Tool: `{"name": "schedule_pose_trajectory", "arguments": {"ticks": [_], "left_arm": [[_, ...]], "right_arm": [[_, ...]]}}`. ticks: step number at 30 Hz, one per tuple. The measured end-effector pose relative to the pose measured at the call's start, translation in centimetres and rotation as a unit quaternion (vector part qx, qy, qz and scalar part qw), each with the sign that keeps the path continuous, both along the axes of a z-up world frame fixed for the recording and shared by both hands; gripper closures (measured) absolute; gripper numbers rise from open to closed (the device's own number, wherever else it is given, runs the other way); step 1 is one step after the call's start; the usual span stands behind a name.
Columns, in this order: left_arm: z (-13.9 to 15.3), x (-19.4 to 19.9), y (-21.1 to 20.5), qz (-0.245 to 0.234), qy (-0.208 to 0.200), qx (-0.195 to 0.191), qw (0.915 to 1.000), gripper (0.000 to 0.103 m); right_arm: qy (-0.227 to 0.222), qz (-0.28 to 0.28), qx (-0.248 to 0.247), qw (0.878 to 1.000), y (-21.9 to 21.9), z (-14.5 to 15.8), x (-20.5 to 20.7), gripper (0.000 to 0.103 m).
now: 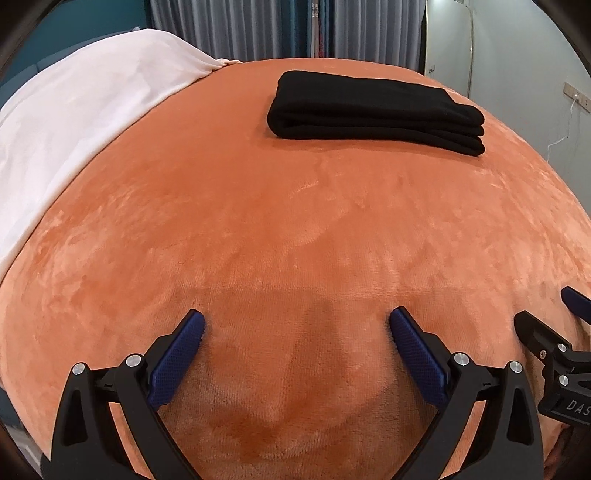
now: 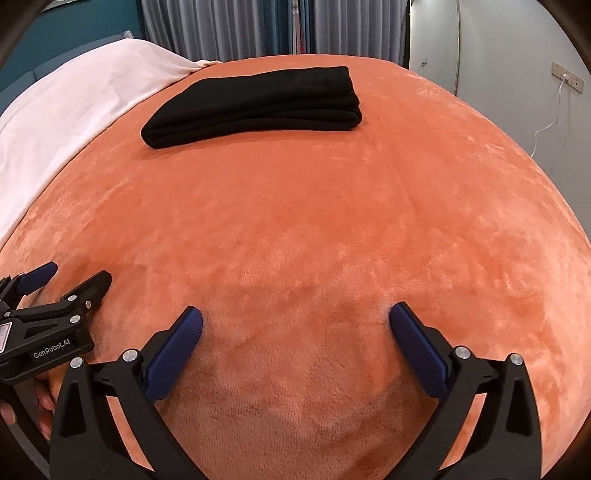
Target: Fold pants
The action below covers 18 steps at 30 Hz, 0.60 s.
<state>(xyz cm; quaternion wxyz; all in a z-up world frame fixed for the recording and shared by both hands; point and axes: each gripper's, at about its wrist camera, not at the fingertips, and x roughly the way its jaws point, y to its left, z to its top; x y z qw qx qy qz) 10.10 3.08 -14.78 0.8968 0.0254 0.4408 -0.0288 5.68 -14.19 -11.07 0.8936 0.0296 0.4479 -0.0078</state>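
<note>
Pants (image 1: 375,110) folded into a compact black stack, resting at twelve o'clock on the orange bed cover (image 1: 258,229), well apart from both tools. Left gripper (image 1: 295,328) and right gripper (image 2: 295,325) jaws spread wide, empty, hovering low; folding looks finished.

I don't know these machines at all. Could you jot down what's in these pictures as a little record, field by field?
Surface: orange plush blanket spread over a bed
Garment: black pants, folded into a neat stack, lying on the far part of the blanket
Other cover: pale pink sheet along the left side
Left gripper: open, nothing between its blue pads, well short of the pants
Right gripper: open, empty, beside the left one
Background: grey curtains, white wall with a socket
</note>
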Motion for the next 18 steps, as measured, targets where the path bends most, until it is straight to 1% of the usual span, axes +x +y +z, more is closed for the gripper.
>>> {"name": "schedule_pose_trajectory", "arguments": {"ticks": [2, 3, 4, 5, 6, 7, 9, 11, 12, 14, 15, 18], "left_arm": [[0.7, -0.1, 0.0, -0.014, 0.007, 0.003, 0.9999, 0.006], [1.5, -0.4, -0.1, -0.024, 0.002, 0.007, 0.9997, 0.006], [2.6, -0.9, -0.1, -0.028, -0.014, 0.017, 0.9994, 0.006], [3.9, -1.4, -0.3, -0.026, -0.030, 0.031, 0.9988, 0.006], [5.4, -2.0, -0.4, -0.023, -0.042, 0.041, 0.9980, 0.006], [7.0, -2.6, -0.5, -0.020, -0.055, 0.043, 0.9974, 0.006], [9.9, -3.6, -0.6, -0.015, -0.081, 0.037, 0.9960, 0.006], [12.2, -4.5, -0.7, -0.009, -0.101, 0.034, 0.9943, 0.006], [13.6, -4.9, -0.9, -0.004, -0.111, 0.034, 0.9932, 0.006], [15.0, -5.3, -1.0, 0.005, -0.121, 0.036, 0.9920, 0.006], [15.8, -5.6, -1.2, 0.015, -0.124, 0.045, 0.9911, 0.006], [17.2, -6.2, -1.7, 0.025, -0.135, 0.055, 0.9890, 0.006]], "right_arm": [[0.001, 0.002, 0.006, 1.000, -0.3, 0.0, 0.0, 0.005], [0.004, 0.006, 0.010, 1.000, -0.4, 0.1, 0.0, 0.005], [0.010, 0.010, 0.014, 1.000, -0.6, 0.3, 0.1, 0.005], [0.013, -0.005, 0.016, 1.000, -0.6, 0.8, 0.1, 0.005], [0.007, -0.019, 0.025, 0.999, -0.7, 1.3, -0.1, 0.005], [-0.010, -0.034, 0.049, 0.998, -0.9, 2.5, -0.5, 0.005], [-0.034, -0.049, 0.075, 0.995, -0.7, 4.9, -1.0, 0.005], [-0.049, -0.056, 0.069, 0.995, -0.2, 7.5, -1.2, 0.005], [-0.064, -0.053, 0.056, 0.995, 0.3, 9.2, -1.4, 0.005], [-0.096, -0.054, 0.023, 0.994, 1.1, 11.9, -2.1, 0.005], [-0.115, -0.052, 0.004, 0.992, 1.6, 13.4, -2.5, 0.005], [-0.152, -0.056, -0.025, 0.986, 2.5, 16.0, -3.5, 0.005]]}}
